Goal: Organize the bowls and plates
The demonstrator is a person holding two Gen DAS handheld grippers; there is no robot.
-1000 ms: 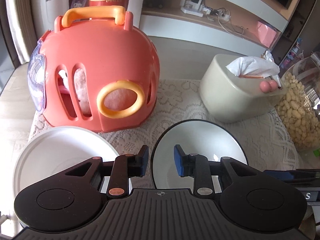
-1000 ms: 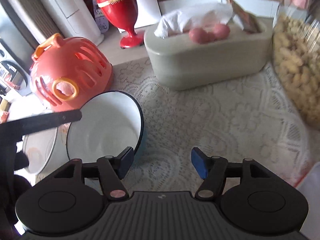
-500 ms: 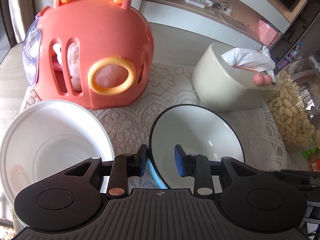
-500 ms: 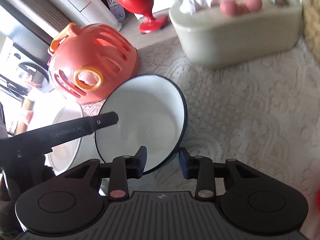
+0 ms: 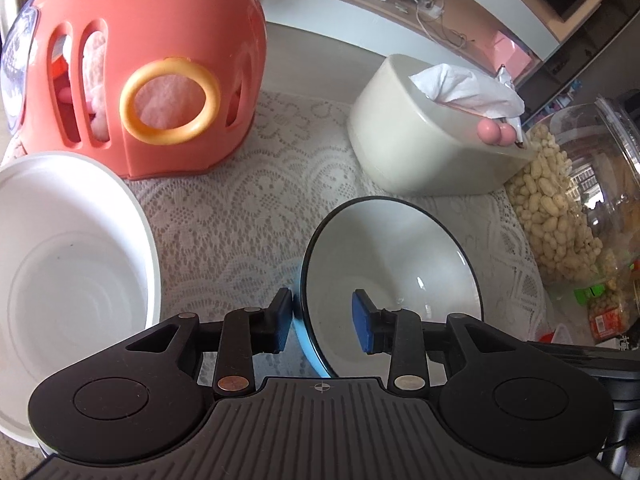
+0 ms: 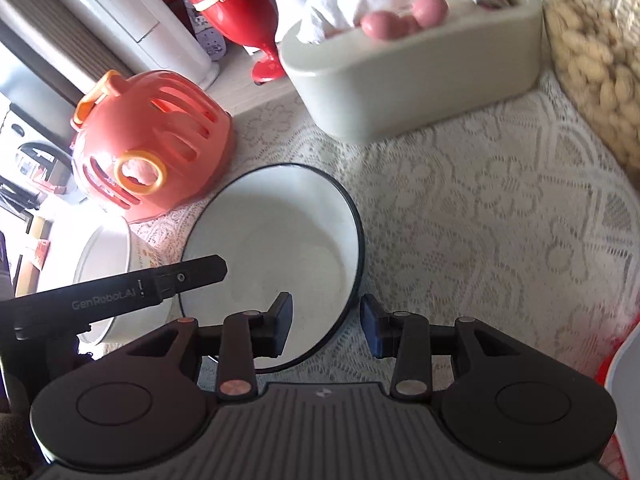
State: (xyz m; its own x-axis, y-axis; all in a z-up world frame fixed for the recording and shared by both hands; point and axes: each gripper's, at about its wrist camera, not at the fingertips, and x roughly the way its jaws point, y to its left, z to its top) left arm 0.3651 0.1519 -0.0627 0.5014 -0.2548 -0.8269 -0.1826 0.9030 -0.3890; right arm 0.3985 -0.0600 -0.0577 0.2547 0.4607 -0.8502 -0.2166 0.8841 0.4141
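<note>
A white bowl with a dark rim and pale blue outside (image 5: 400, 264) sits on the lace cloth; it also shows in the right wrist view (image 6: 280, 240). My left gripper (image 5: 322, 326) is open and straddles the bowl's near left rim, one finger outside, one inside. My right gripper (image 6: 325, 328) is open and straddles the bowl's near right rim the same way. A larger plain white bowl (image 5: 60, 280) stands to the left; in the right wrist view it (image 6: 104, 256) is partly behind the left gripper's black body.
An orange plastic carrier (image 5: 136, 76) stands at the back left. A cream tissue box (image 5: 420, 148) sits behind the bowl. A clear jar of peanuts (image 5: 568, 208) is at the right. A red vase (image 6: 236, 12) stands beyond the table.
Both grippers have moved down and closer over the dark-rimmed bowl. The right gripper narrowed, then opened a little and shifted to the bowl's right rim. The bowls look unmoved.
</note>
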